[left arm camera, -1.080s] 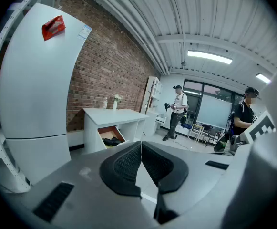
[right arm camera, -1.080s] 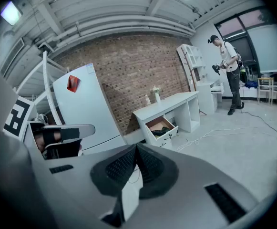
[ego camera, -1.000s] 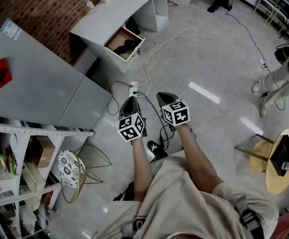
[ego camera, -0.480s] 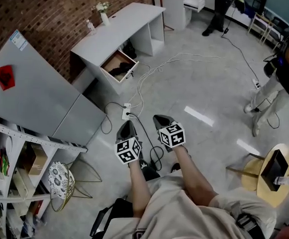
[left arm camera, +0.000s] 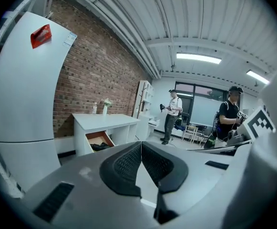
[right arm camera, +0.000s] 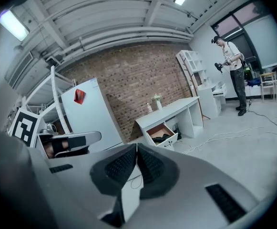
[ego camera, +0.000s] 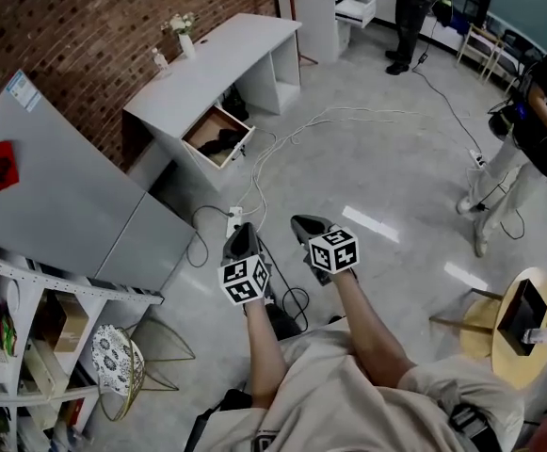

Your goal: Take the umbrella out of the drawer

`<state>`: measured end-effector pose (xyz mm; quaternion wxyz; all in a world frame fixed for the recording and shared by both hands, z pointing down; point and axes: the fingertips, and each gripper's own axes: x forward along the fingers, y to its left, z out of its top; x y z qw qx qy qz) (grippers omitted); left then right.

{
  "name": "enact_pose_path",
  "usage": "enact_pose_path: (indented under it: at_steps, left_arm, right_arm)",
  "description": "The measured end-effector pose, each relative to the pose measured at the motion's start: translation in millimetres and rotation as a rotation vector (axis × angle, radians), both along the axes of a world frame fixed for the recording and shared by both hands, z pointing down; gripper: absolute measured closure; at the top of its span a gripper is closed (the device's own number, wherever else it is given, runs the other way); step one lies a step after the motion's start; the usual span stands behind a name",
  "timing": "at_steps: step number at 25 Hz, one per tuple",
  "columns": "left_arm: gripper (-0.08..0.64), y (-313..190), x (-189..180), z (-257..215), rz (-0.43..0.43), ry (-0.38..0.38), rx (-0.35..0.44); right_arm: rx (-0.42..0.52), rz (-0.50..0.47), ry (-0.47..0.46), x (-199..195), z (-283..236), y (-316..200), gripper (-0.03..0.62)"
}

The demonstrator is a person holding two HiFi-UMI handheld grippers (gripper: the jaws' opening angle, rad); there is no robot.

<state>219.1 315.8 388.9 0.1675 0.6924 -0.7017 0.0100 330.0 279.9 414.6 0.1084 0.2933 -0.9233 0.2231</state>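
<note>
You stand on a wide grey polished concrete floor [ego camera: 386,158]. A dark red brick wall [ego camera: 94,26] closes it at the upper left of the head view. In front of this wall stands a tall pale grey refrigerator [ego camera: 56,196] with a red sticker on its door. Beside it, further from you, is a long white desk [ego camera: 226,55].

Under the near end of the desktop, a white drawer with a brown wooden inside [ego camera: 202,128] is pulled out. It is well apart from both of your tools, with a stretch of floor between.

You hold the grey hand-held left gripper [ego camera: 243,230] and the matching right gripper [ego camera: 301,222] side by side in front of your body. Both point toward the desk, and each carries its marker cube.

In the left gripper view the black ribbed pads [left arm camera: 128,163] meet at their tips, and nothing is between them. In the right gripper view the pads [right arm camera: 119,166] are pressed together in the same way and are also empty.

The umbrella [ego camera: 224,141] lies in the open drawer as a small black bundle on the drawer bottom. It is too small here to tell its exact shape.
</note>
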Motion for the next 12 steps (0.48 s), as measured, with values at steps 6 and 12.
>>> enact_pose_path:
  at_steps: [6, 12]
  left_arm:
    - [0.550, -60, -44, -11, 0.064, 0.000, 0.018]
    - [0.549, -106, -96, -13, 0.115, 0.023, 0.024]
  right_arm:
    - [-0.007, 0.048, 0.012, -45, -4, -47, 0.523]
    - [-0.011, 0.104, 0.017, -97, -7, -84, 0.523]
